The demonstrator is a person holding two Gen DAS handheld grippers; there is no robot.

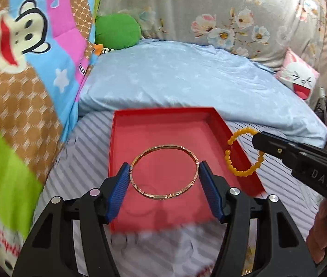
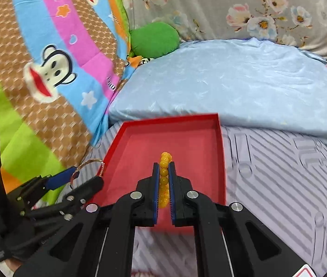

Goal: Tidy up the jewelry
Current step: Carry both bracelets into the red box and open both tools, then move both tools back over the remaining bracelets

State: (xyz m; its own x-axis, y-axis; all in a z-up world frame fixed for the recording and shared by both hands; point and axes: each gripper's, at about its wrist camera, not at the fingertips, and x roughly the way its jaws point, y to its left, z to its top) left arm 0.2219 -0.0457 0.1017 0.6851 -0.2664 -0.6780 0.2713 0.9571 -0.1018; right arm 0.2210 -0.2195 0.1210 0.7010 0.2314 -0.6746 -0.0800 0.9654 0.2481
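My left gripper is shut on a thin gold bangle, with a blue pad pressing on each side of the ring. It holds the bangle level above the shallow red tray. At the right of the left wrist view, my right gripper hangs a yellow bead bracelet over the tray's right wall. In the right wrist view, my right gripper is shut on the bead bracelet above the tray. The left gripper holds the bangle by the tray's left edge.
The tray lies on a lilac striped sheet. A light blue pillow sits just behind it. A bright monkey-print quilt rises on the left. A green cushion, floral bedding and a pink cartoon pillow lie behind.
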